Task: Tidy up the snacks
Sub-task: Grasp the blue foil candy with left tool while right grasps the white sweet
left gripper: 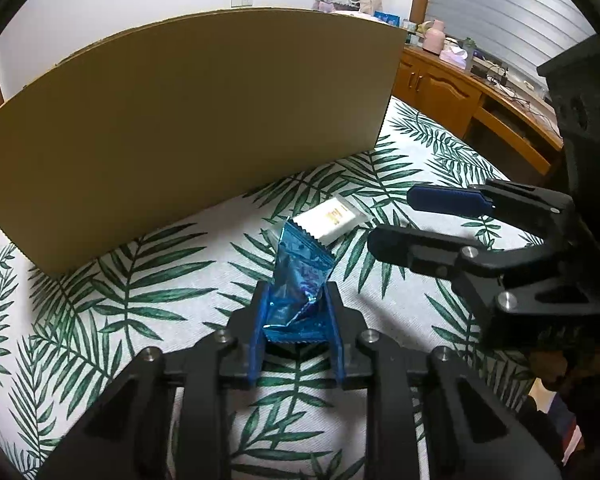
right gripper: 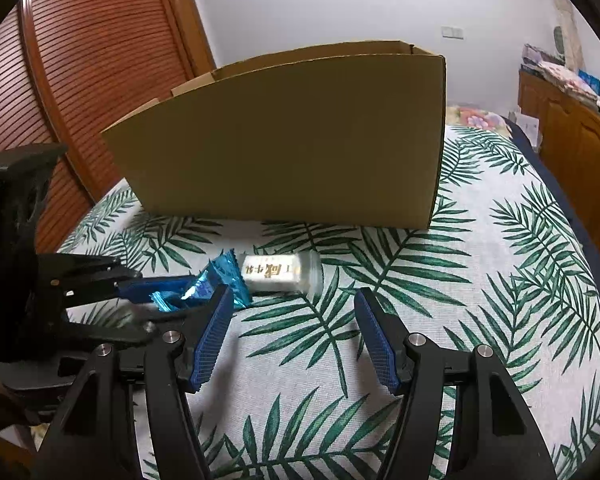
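Observation:
My left gripper (left gripper: 296, 296) is shut on a shiny blue snack packet (left gripper: 300, 276), which stands up between its blue pads just above the leaf-print cloth. The packet also shows in the right wrist view (right gripper: 220, 284), held by the left gripper (right gripper: 156, 294) coming in from the left. A white snack packet (left gripper: 332, 220) with gold print lies on the cloth just beyond it; it also shows in the right wrist view (right gripper: 278, 274). My right gripper (right gripper: 294, 312) is open and empty, a little short of the white packet; it also shows in the left wrist view (left gripper: 396, 220). A large open cardboard box (right gripper: 300, 136) stands behind the packets.
The box wall (left gripper: 188, 120) fills the back of the left wrist view. The leaf-print cloth (right gripper: 460, 300) covers the surface. A wooden slatted door (right gripper: 80, 80) stands at the left, and wooden cabinets (left gripper: 452, 92) with clutter stand at the right.

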`<move>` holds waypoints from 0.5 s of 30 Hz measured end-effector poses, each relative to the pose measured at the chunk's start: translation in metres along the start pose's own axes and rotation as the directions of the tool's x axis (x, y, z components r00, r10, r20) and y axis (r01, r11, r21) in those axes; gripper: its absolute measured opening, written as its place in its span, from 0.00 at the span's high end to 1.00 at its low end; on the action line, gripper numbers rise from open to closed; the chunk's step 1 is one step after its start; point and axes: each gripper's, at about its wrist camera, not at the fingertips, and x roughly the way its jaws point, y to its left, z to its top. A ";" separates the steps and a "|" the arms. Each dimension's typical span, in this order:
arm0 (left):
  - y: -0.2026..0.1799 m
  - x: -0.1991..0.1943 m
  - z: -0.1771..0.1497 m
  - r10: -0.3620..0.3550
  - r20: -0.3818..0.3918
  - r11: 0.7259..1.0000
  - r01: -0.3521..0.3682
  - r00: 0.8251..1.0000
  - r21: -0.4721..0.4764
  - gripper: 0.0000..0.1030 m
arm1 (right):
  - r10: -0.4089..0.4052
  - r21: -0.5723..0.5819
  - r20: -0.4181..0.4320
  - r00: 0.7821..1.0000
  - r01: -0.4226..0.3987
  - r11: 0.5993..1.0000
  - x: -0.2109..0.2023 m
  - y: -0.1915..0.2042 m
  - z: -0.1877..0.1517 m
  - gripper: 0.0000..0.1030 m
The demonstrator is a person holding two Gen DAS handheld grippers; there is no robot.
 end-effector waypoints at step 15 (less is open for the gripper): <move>0.027 -0.015 -0.019 0.042 0.060 0.998 -0.039 0.997 -0.044 0.77 | -0.028 -0.025 -0.005 1.000 0.028 0.999 0.003 0.004 -0.001 0.37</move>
